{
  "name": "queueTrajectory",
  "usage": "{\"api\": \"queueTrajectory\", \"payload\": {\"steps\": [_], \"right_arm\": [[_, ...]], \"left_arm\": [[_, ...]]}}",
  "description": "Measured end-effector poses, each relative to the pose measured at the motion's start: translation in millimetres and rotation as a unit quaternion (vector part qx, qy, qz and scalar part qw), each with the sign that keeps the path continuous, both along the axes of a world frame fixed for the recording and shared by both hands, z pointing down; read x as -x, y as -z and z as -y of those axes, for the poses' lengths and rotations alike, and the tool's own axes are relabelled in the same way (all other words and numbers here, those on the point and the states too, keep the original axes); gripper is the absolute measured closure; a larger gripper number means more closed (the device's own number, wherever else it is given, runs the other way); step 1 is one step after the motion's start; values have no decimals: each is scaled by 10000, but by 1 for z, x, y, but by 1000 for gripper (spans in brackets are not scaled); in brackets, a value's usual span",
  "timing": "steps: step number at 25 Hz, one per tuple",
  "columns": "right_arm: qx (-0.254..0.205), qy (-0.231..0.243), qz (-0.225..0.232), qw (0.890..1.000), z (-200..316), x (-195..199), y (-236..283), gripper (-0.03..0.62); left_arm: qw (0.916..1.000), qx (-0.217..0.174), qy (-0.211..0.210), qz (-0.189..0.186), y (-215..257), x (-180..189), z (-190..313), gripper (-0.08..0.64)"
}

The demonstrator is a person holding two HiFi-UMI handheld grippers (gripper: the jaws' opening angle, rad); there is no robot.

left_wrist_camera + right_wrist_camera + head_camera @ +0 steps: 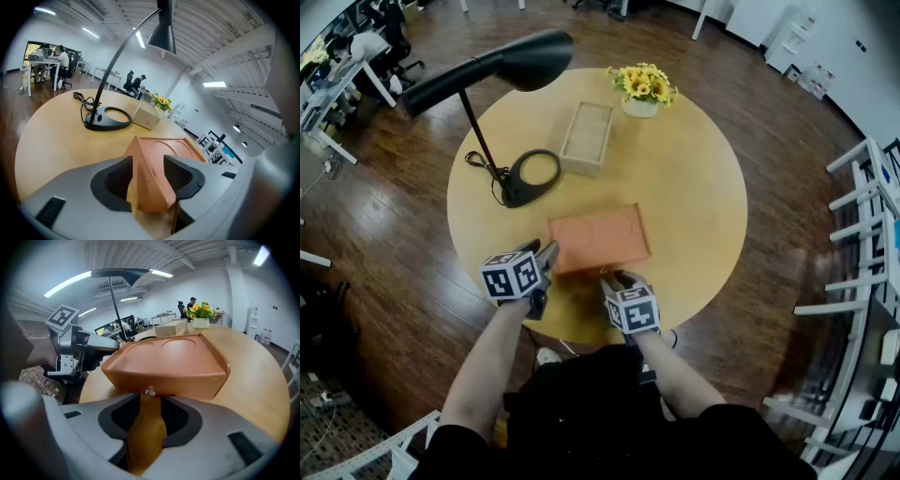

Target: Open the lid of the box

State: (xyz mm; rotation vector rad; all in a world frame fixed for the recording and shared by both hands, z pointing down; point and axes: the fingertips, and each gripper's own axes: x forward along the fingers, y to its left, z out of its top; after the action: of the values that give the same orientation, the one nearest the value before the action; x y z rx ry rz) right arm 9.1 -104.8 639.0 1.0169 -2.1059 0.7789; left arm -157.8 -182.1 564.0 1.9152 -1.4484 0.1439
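Two grippers sit at the near edge of the round table, both at the orange box. We see the box lying flat, lid down, near the table's front edge, with the lamp base and a wooden tray behind it and the flowers at the far rim. The left gripper is at the box's near left corner. Its own view shows the jaws spread wide with that corner between them and the pads close along both sides; we see no clamp, so we call it released. The right gripper is at the middle of the box's front face, also released. Its jaws are wide apart, and only bare table shows in the gap. A small knob on the front face sits just ahead of the right jaw tips, centred on the gap but not between the pads. The right gripper view also catches the left gripper off to the side at the box's corner.
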Motion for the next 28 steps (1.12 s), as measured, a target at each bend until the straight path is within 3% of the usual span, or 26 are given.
{"api": "queueTrajectory", "payload": {"steps": [9,13,14,16,28], "right_arm": [[88,-228,-132,9996,20,2,-14,451],[187,-285,-146,9993,20,7,-18,451],[182,-315,-182,9992,21,7,-18,496],[161,-401,-218,9988,21,7,-18,512],[185,-231,-307,9991,-15,-5,-19,517]], "left_arm": [[9977,427,-515,78,-20,-23,8,359],[9974,569,-350,-261,-17,-23,9,364],[9972,593,-302,-335,-17,-22,9,364],[9971,611,-244,-388,-18,-22,8,364],[9985,524,-150,-55,-15,-22,7,364]]}}
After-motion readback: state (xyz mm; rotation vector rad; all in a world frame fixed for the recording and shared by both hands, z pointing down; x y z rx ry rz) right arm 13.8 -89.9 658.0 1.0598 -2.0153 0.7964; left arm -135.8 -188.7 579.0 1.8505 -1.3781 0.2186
